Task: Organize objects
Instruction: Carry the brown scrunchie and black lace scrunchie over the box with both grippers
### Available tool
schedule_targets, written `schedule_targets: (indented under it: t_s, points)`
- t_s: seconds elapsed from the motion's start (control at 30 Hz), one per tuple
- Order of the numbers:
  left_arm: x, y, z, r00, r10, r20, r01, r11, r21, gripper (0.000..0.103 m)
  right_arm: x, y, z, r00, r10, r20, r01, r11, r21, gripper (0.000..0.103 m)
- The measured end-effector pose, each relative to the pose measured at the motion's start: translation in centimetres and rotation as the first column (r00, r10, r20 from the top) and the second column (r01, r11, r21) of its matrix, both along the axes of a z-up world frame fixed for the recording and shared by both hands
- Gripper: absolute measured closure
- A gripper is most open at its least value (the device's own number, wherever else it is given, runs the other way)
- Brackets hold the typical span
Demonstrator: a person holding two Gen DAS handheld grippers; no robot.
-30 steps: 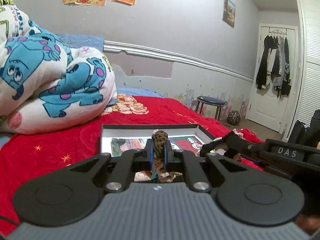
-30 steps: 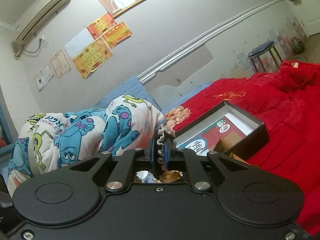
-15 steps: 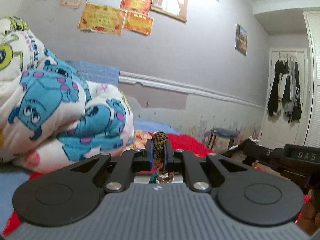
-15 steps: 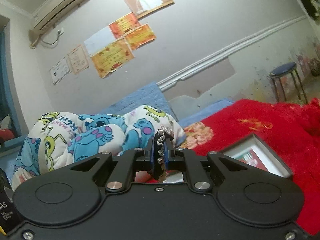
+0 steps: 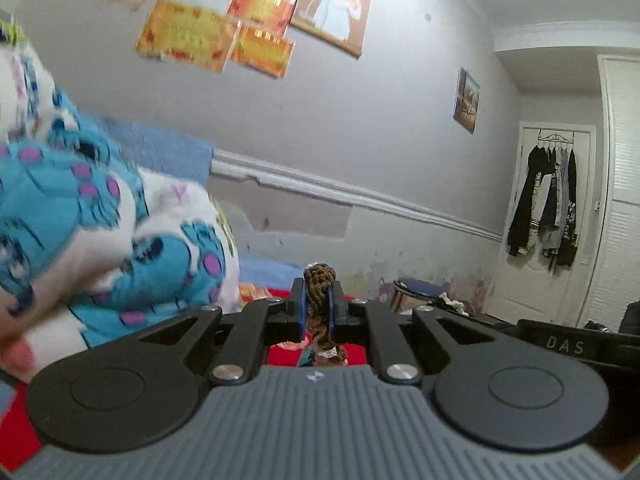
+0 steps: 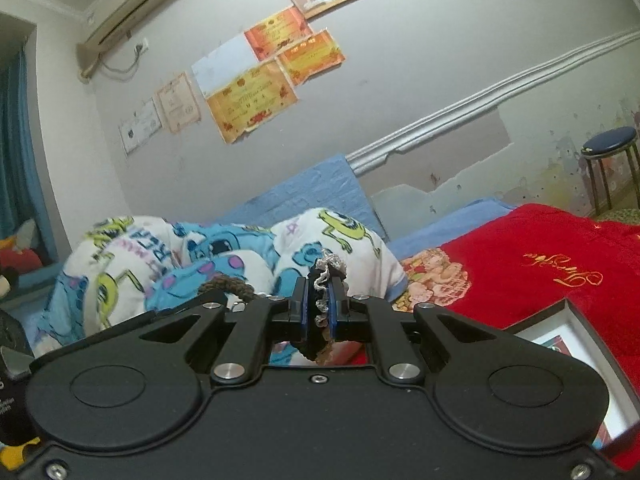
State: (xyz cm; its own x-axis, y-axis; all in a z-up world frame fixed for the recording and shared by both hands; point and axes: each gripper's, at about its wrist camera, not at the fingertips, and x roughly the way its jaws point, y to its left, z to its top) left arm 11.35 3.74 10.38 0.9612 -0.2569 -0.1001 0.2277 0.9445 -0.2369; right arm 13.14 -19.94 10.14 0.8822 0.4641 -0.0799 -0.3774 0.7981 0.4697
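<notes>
My left gripper (image 5: 319, 294) is shut on a brown braided cord (image 5: 319, 280) that sticks up between its blue pads and hangs down below them. My right gripper (image 6: 320, 300) is shut on a white lacy trim (image 6: 323, 280) of the same soft item; a brown braided loop (image 6: 224, 283) shows just to its left. Both grippers are lifted above the red bedspread (image 6: 560, 272). A black open box (image 6: 576, 332) with printed cards inside lies on the bed at the right of the right wrist view. What hangs under the grippers is mostly hidden.
A rolled monster-print quilt (image 6: 200, 264) (image 5: 100, 240) lies at the head of the bed on the left. A blue stool (image 6: 608, 168) stands by the wall. Clothes (image 5: 544, 208) hang on a white door at the right. The right gripper's body (image 5: 568, 344) shows beside the left one.
Both grippers have risen and tilted up with the soft item still held. The box has dropped out of the left view and to the lower right edge of the right view.
</notes>
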Motion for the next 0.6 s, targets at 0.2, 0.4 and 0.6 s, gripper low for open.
schedule_targets:
  t_s: [0.2,0.4,0.6]
  points:
    - [3.5,-1.3,-3.8,0.997,-0.030,-0.065,0.032,0.999,0.040,0.090,3.8,0.1,-2.5,0.998,-0.018,-0.055,0.017,1.000,-0.019,0.093]
    - [5.3,-1.6,-6.9,0.990,-0.032,-0.138,0.042,0.997,0.068,0.090,6.6,-0.5,-6.1,0.991,-0.049,-0.125,0.049,0.999,-0.003,0.093]
    - [6.8,-1.0,-9.6,0.964,0.011,-0.265,0.006,0.998,0.063,0.090,6.8,-0.1,-10.2,0.981,-0.062,-0.184,0.063,0.998,0.003,0.093]
